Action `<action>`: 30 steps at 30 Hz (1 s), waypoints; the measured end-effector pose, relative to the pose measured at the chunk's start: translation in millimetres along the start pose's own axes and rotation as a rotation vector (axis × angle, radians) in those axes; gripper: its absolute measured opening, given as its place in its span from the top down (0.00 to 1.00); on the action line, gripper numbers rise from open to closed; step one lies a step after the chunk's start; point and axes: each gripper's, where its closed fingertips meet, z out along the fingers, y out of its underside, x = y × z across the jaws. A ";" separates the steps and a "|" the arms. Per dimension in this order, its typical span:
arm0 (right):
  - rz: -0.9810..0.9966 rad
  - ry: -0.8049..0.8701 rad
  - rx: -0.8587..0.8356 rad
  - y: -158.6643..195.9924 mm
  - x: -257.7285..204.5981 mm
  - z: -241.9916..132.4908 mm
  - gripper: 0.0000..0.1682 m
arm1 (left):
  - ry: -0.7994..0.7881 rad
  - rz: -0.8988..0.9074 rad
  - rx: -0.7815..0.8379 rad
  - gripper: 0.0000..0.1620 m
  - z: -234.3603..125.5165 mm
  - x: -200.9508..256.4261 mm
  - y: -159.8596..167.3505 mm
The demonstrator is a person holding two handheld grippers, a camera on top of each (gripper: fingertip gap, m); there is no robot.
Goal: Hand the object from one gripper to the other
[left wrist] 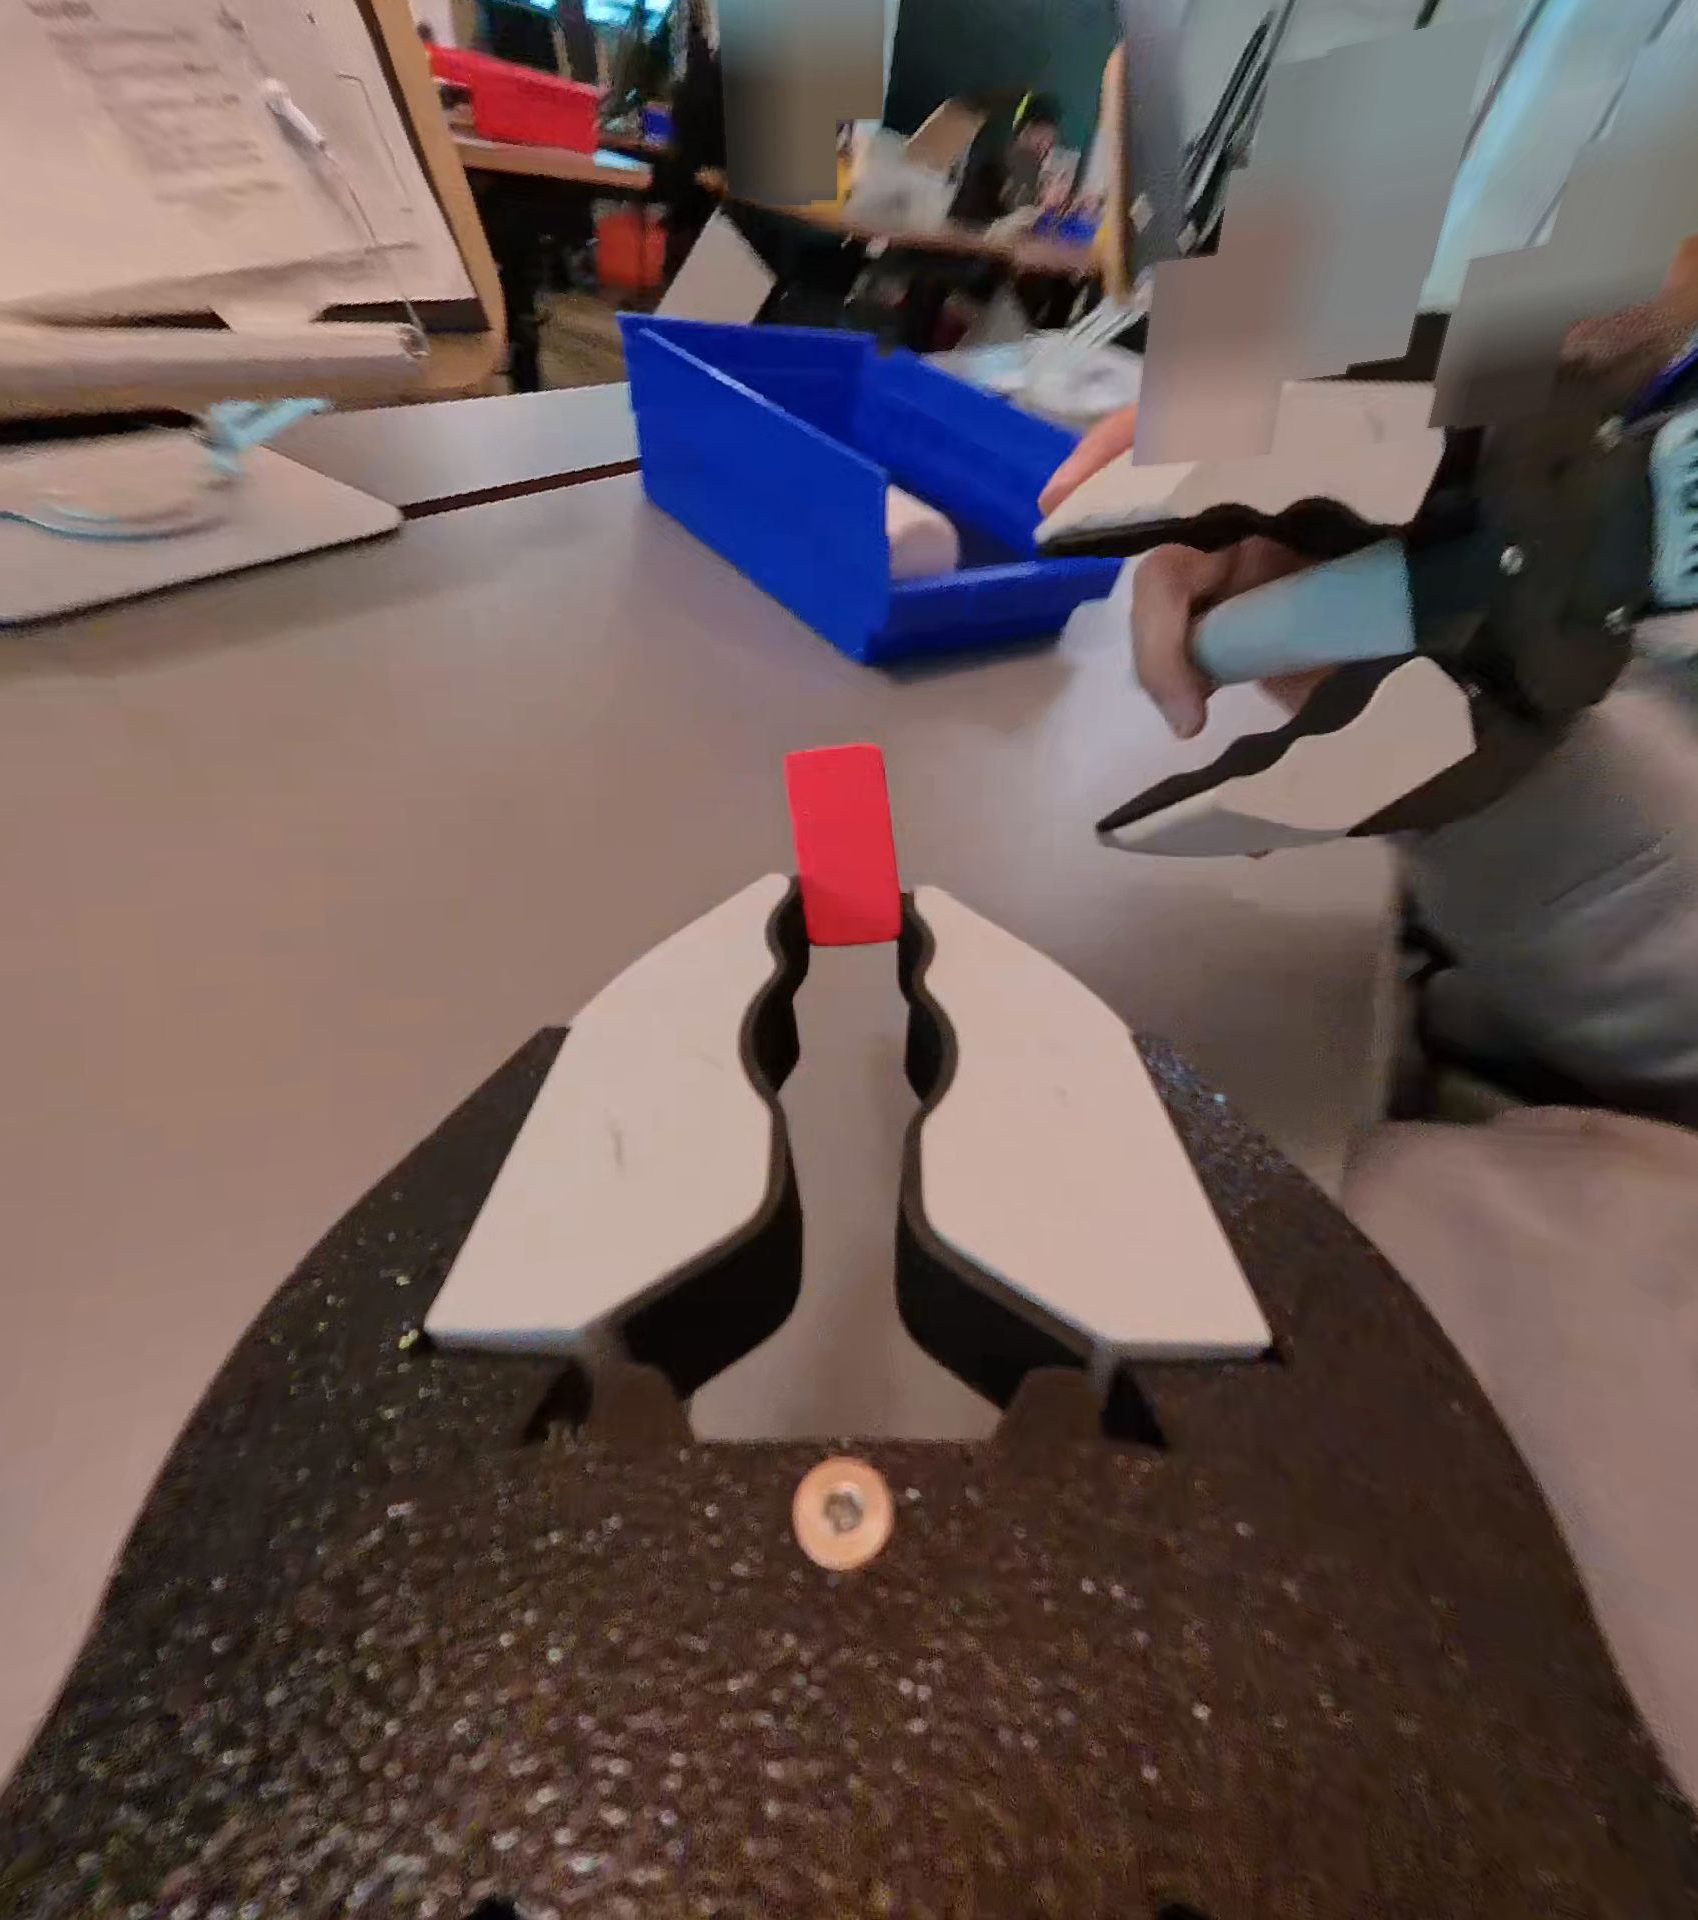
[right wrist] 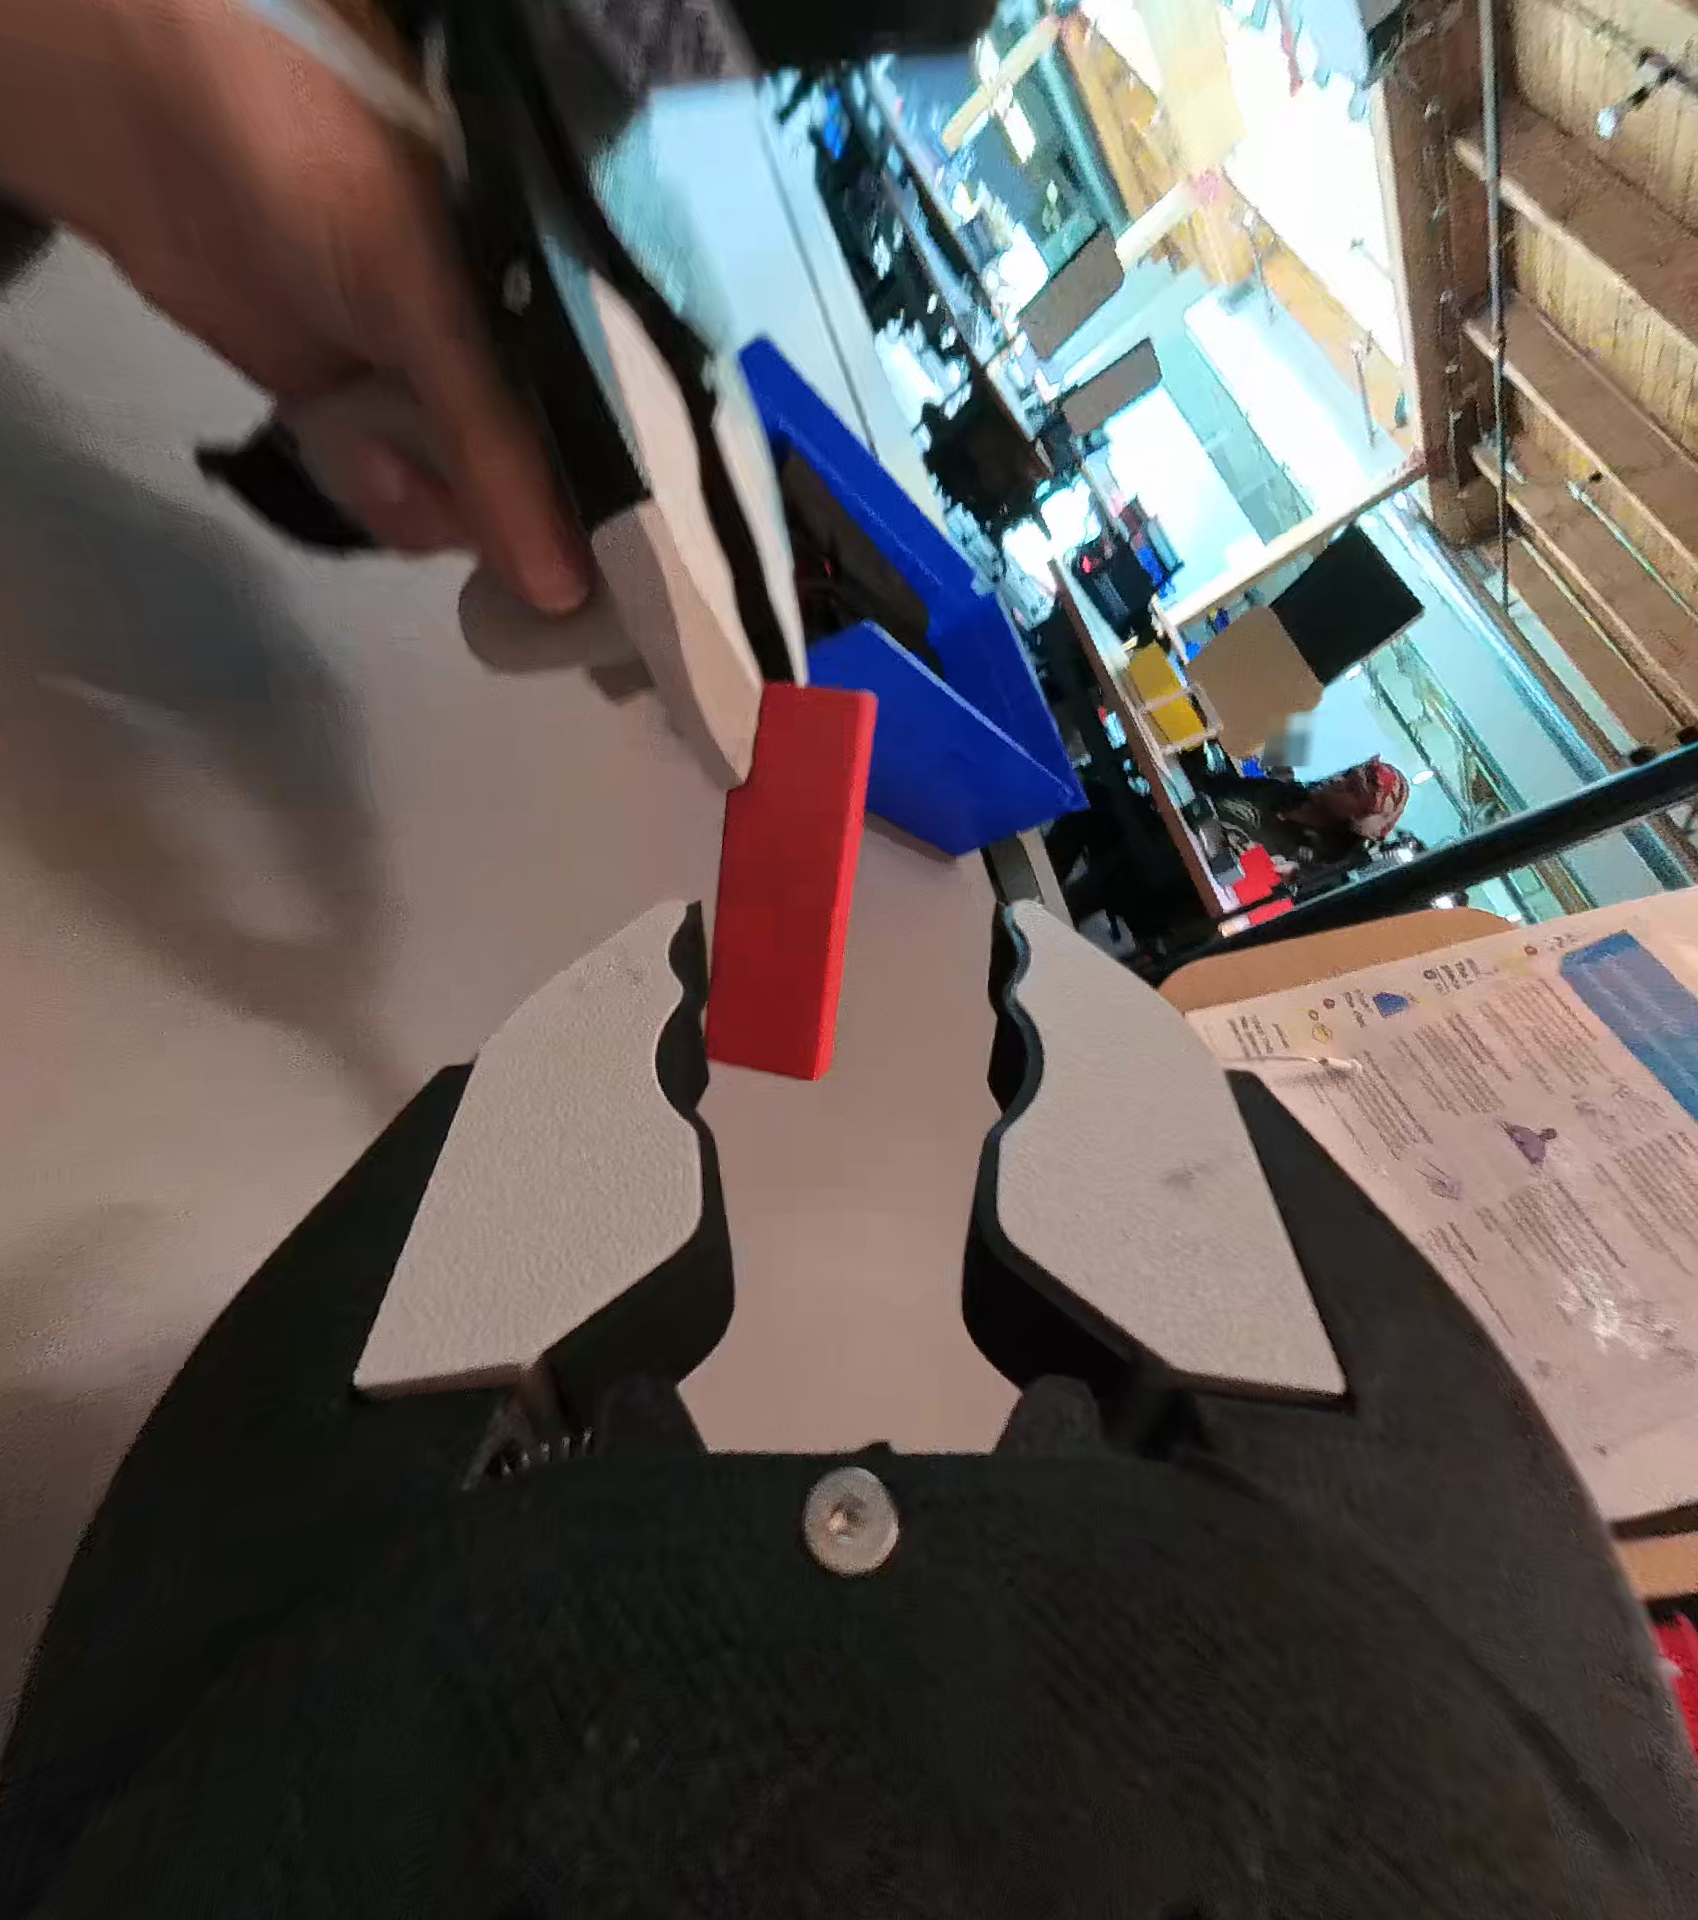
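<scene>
A red rectangular block (left wrist: 843, 847) sticks out upright from the tips of my left gripper (left wrist: 850, 894), which is shut on its lower end above the grey table (left wrist: 305, 831). My right gripper (left wrist: 1073, 681) is to the right, turned on its side, with jaws wide open and empty. In the right wrist view the red block (right wrist: 788, 894) hangs from the left gripper (right wrist: 772, 707). Its free end lies between the open fingers of my right gripper (right wrist: 850, 920), close to the left finger (right wrist: 554, 1143). I cannot tell if they touch.
A blue bin (left wrist: 762, 488) stands behind on the table with a white object (left wrist: 918, 535) inside; it also shows in the right wrist view (right wrist: 938, 748). A stand with printed sheets (left wrist: 149, 208) is at the far left. A person's hand (left wrist: 1177, 623) holds the right gripper's handle. The left gripper's tips are roughly 6 centimeters from the right gripper's.
</scene>
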 end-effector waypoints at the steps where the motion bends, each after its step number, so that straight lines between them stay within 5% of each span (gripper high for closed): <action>1: -0.021 -0.003 -0.035 2.7 -2.2 2.1 0.68 | -0.029 0.061 -0.029 0.90 -2.2 3.2 -2.6; 7: 0.064 -0.140 0.026 -8.6 -21.2 0.5 0.78 | -0.059 0.516 -0.209 0.90 -16.2 32.6 -3.9; 13: 0.120 -0.305 0.051 -9.4 -44.6 -0.4 0.87 | 0.090 0.626 -0.206 0.90 -21.0 62.0 -2.7; 17: 0.217 -0.288 0.090 -14.7 -37.0 1.3 0.89 | 0.073 0.644 -0.111 0.90 -21.5 64.1 -15.1; 20: 0.459 -0.258 0.265 -33.2 -14.1 -5.4 0.90 | 0.017 0.562 0.104 0.88 -23.4 64.3 -44.2; 24: 0.749 -0.241 0.491 -53.6 14.5 -19.5 0.90 | 0.124 0.378 0.139 0.79 -17.0 66.3 -39.5; 30: 0.806 -0.288 0.556 -64.8 8.0 -17.3 0.90 | 0.224 0.225 0.195 0.87 -3.6 71.6 -34.9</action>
